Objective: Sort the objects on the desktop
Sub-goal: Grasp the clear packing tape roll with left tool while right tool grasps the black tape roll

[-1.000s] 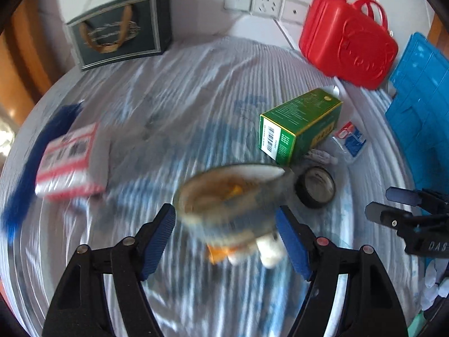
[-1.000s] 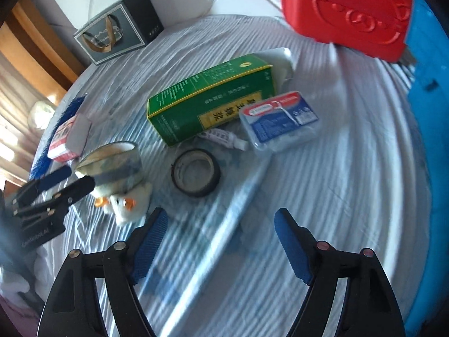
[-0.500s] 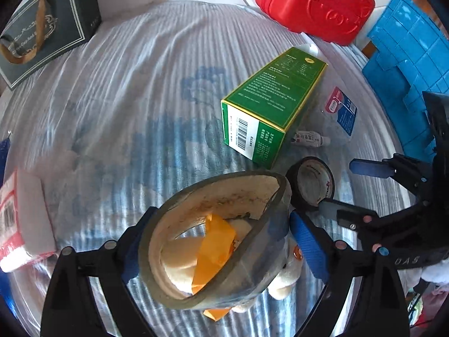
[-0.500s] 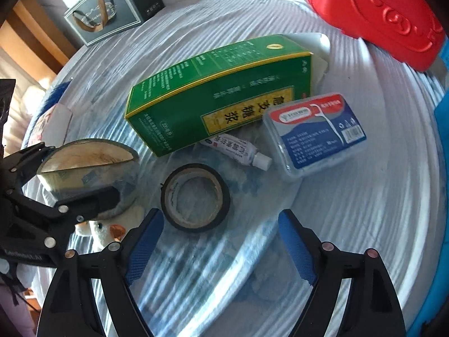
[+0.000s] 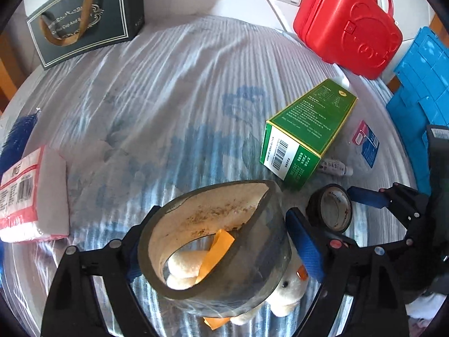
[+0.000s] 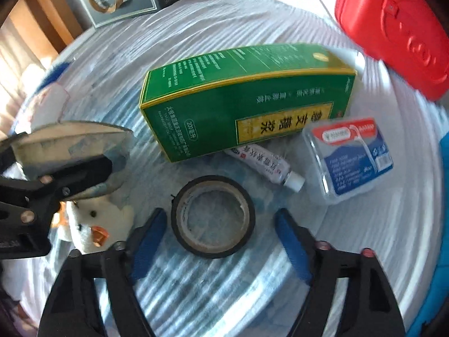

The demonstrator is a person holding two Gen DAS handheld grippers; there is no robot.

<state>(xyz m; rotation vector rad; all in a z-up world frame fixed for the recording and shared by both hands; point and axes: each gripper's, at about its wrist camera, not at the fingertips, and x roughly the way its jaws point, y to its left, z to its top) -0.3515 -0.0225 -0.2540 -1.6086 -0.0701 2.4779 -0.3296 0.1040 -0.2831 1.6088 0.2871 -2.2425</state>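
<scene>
A big clear tape roll [image 5: 252,280] rests on a white plush duck [image 5: 286,289] on the striped cloth. My left gripper [image 5: 221,216] straddles this roll, its jaws closing; the right pad sits just beside the roll wall and the left pad is hidden behind the rim. A small black tape roll [image 6: 213,251] lies flat to the right. My right gripper [image 6: 220,216] is over it with jaws closing, the roll between the fingertips and a gap on each side. The right wrist view shows the clear roll [image 6: 70,137] and duck [image 6: 92,221] at the left.
A green carton [image 6: 224,95], a small white tube [image 6: 261,163] and a clear floss-pick box [image 6: 353,157] lie just beyond the black roll. A red case [image 5: 348,25], a dark gift bag [image 5: 84,22], a tissue pack [image 5: 28,193] and a blue mat [image 5: 421,84] ring the cloth.
Both grippers came down and closer. The left one slid around the clear roll. The right one moved over the black roll and its jaws narrowed around it.
</scene>
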